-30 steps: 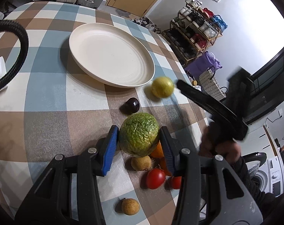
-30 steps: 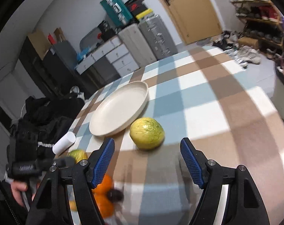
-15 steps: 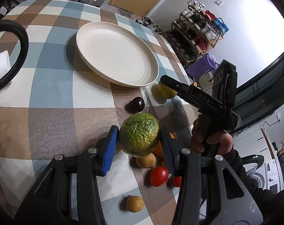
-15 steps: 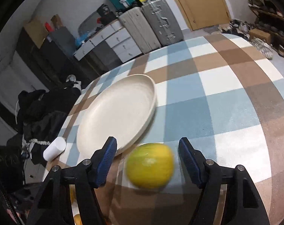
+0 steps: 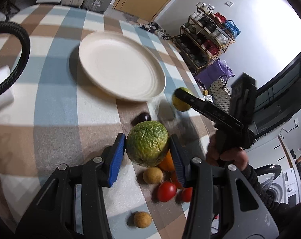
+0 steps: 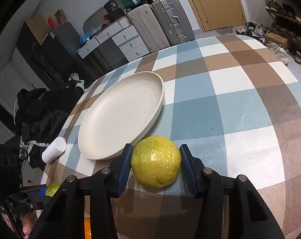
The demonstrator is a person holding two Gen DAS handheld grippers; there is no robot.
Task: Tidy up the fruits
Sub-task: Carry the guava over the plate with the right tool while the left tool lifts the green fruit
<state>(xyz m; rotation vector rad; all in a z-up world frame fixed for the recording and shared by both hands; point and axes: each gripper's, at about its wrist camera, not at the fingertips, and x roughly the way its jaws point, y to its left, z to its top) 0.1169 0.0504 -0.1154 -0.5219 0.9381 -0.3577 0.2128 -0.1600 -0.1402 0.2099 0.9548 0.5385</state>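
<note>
- Blue pads on your left gripper point(image 5: 147, 149) are clamped on the wrinkled green fruit point(image 5: 147, 143), 1 pad against each flank, so it hangs clear above the small fruits instead of resting on them.
- Below that grip lie 2 brown round fruits point(image 5: 152, 174), 2 red tomatoes point(image 5: 166, 188) and an orange piece partly hidden by the pad; a dark fruit point(image 5: 141, 117) sits alone nearer the plate.
- Your right gripper point(image 6: 155, 162) is closing its jaws around the yellow fruit point(image 6: 156, 161), which sits between them with the pads at or just off its skin; I judge contact made on both sides.
- That yellow fruit lies on the checked tablecloth point(image 6: 240, 103), just beside the near rim of the cream plate point(image 6: 102, 153), so only a short carry should be needed.
- The plate holds nothing, which suggests it is the collecting spot for both fruits.
- A white roll point(image 6: 54, 149) lies past the plate's left edge, out of your way.
</note>
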